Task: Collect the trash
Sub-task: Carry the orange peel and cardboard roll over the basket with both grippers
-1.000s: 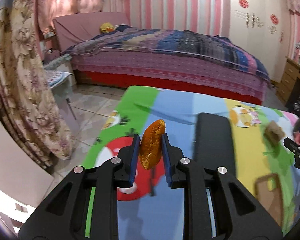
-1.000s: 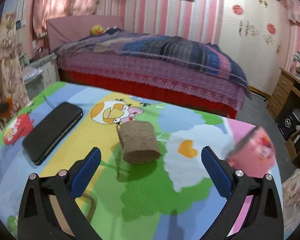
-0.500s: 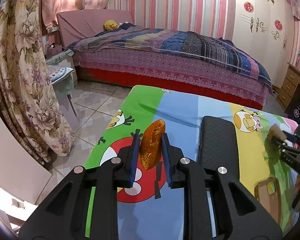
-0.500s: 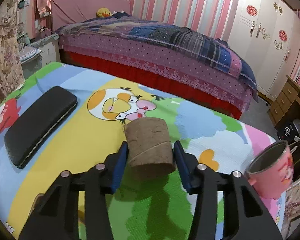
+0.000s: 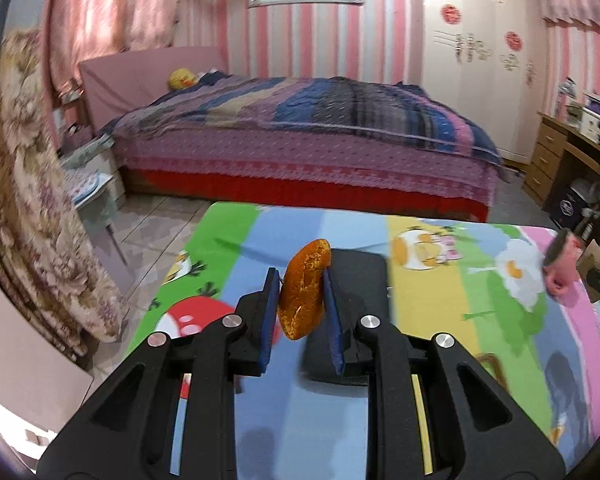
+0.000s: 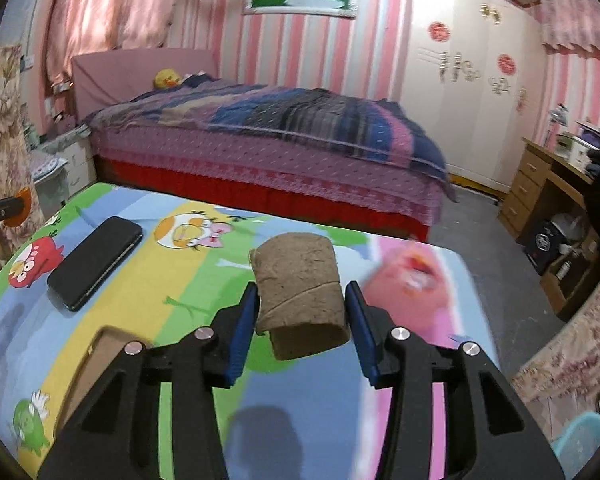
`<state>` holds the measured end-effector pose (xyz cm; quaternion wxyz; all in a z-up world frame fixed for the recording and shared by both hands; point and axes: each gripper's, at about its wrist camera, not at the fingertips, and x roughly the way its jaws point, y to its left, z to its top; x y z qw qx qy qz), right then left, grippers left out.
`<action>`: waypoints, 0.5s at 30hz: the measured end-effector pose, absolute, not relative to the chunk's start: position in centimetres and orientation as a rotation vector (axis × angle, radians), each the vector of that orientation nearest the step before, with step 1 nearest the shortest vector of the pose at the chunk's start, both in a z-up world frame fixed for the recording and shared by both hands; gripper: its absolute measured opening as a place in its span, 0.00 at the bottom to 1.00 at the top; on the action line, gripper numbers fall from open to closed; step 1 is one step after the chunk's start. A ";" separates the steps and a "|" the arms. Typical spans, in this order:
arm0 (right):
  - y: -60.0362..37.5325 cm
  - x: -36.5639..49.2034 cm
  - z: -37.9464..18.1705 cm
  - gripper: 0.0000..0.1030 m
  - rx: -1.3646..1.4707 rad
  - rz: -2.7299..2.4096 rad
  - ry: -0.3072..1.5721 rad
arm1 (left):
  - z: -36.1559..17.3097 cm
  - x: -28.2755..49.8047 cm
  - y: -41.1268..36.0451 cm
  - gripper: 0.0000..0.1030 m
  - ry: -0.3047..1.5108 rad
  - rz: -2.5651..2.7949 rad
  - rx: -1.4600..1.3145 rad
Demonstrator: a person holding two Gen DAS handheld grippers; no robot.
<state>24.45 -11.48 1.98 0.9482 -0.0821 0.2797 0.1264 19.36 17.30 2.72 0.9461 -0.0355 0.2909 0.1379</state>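
While my left gripper point(image 5: 301, 300) clamps an orange peel point(image 5: 303, 290) above the black case point(image 5: 358, 276), my right gripper point(image 6: 302, 312) pinches a cardboard tube point(image 6: 300, 296); both hang over the cartoon tablecloth point(image 6: 140, 288).

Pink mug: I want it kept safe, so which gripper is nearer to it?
Right. The right gripper is beside the pink mug; the left gripper is across the table.

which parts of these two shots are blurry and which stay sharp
Left wrist view: the left gripper and its orange peel are crisp, while the bed and pink cup smear. Right wrist view: the right gripper and cardboard tube are sharp, the cup is a pink smudge; fisheye bends the walls.
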 end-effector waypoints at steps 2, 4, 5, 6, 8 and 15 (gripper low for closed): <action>-13.4 22.8 2.7 0.43 -0.145 0.225 0.559 | 3.3 19.1 15.7 0.20 0.578 0.253 -0.057; -14.8 21.6 3.1 0.43 -0.141 0.197 0.551 | 3.9 18.9 13.8 0.20 0.565 0.218 -0.037; -15.6 20.8 3.3 0.43 -0.143 0.180 0.548 | 4.1 18.8 12.8 0.20 0.562 0.201 -0.025; -16.2 20.3 3.4 0.43 -0.142 0.168 0.547 | 4.2 18.8 12.1 0.20 0.561 0.188 -0.015; -18.1 18.5 3.7 0.43 -0.131 0.133 0.546 | 4.4 18.7 10.3 0.21 0.558 0.161 0.012; -24.2 13.1 4.4 0.43 -0.090 -0.005 0.547 | 4.5 17.9 3.2 0.21 0.561 0.021 0.055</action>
